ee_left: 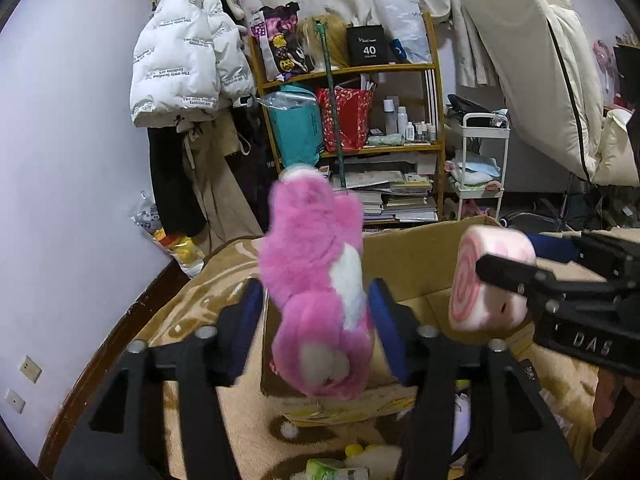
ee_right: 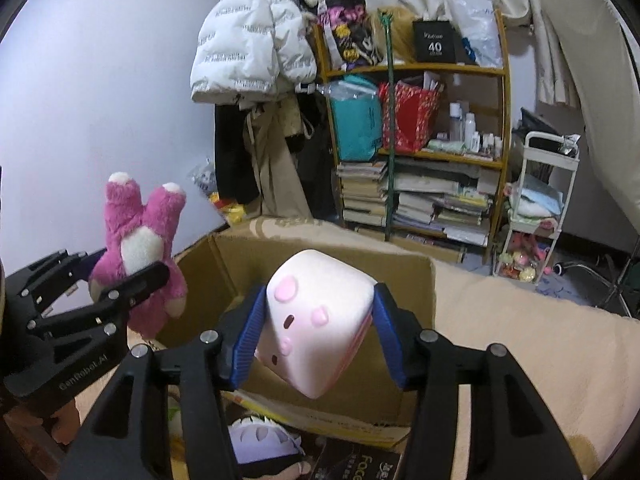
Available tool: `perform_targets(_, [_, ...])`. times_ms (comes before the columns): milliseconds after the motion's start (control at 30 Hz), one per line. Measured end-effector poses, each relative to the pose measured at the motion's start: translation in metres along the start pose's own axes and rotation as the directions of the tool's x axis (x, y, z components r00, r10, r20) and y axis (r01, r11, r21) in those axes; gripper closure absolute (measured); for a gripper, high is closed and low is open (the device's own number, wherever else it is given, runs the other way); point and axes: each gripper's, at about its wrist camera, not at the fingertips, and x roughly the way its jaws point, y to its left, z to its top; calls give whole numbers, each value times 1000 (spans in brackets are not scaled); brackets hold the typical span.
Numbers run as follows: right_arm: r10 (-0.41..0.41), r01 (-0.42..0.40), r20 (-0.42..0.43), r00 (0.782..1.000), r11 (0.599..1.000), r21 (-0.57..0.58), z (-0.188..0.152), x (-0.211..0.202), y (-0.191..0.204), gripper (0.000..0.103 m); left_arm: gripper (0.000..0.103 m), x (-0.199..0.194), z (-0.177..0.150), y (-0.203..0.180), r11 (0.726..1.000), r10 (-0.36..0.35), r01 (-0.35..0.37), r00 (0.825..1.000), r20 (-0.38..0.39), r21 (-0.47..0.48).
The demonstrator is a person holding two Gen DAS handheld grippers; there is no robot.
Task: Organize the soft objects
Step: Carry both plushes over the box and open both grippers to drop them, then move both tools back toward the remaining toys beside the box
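Note:
My left gripper (ee_left: 316,320) is shut on a pink plush toy (ee_left: 316,276) with a white belly, held upside down above the near left corner of an open cardboard box (ee_left: 404,264). My right gripper (ee_right: 318,328) is shut on a pink-and-white swirl-roll cushion (ee_right: 320,316), held over the box (ee_right: 320,256). In the left wrist view the cushion (ee_left: 488,276) and the right gripper (ee_left: 512,276) show at the right. In the right wrist view the plush toy (ee_right: 140,252) and the left gripper (ee_right: 132,284) show at the left.
The box stands on a beige patterned blanket (ee_left: 208,280). A purple-white plush (ee_right: 260,440) and a black book (ee_right: 360,464) lie in front of it. Behind are a cluttered wooden shelf (ee_left: 352,120), a white cart (ee_left: 480,160), hanging coats (ee_left: 180,72) and a bare wall.

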Motion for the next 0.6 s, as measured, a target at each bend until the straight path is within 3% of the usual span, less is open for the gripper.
perform_targets(133, [15, -15, -25, 1000, 1000, 19, -8, 1, -2, 40, 43, -2, 0, 1, 1000, 0, 0, 1000, -12, 0])
perform_targets(200, [14, -13, -14, 1000, 1000, 22, -9, -2, -3, 22, 36, -6, -1, 4, 1000, -1, 1, 1000, -18, -8])
perform_targets(233, [7, -7, 0, 1000, 1000, 21, -8, -6, -3, 19, 31, -8, -2, 5, 1000, 1, -1, 1000, -19, -11])
perform_targets(333, [8, -9, 25, 1000, 1000, 18, -5, -15, -2, 11, 28, -15, -4, 10, 1000, -18, 17, 998, -52, -19])
perform_targets(400, [2, -2, 29, 1000, 1000, 18, -3, -21, -2, 0, 26, -21, -5, 12, 999, -25, 24, 997, -67, -21])
perform_targets(500, [-6, 5, 36, 999, 1000, 11, -1, -32, 0, 0, 11, -34, -8, 13, 1000, -4, 3, 997, -72, -16])
perform_targets(600, [-9, 9, 30, 1000, 1000, 1, 0, -45, 1, 0, 6, -47, -11, 16, 1000, -2, 0, 997, -75, -25])
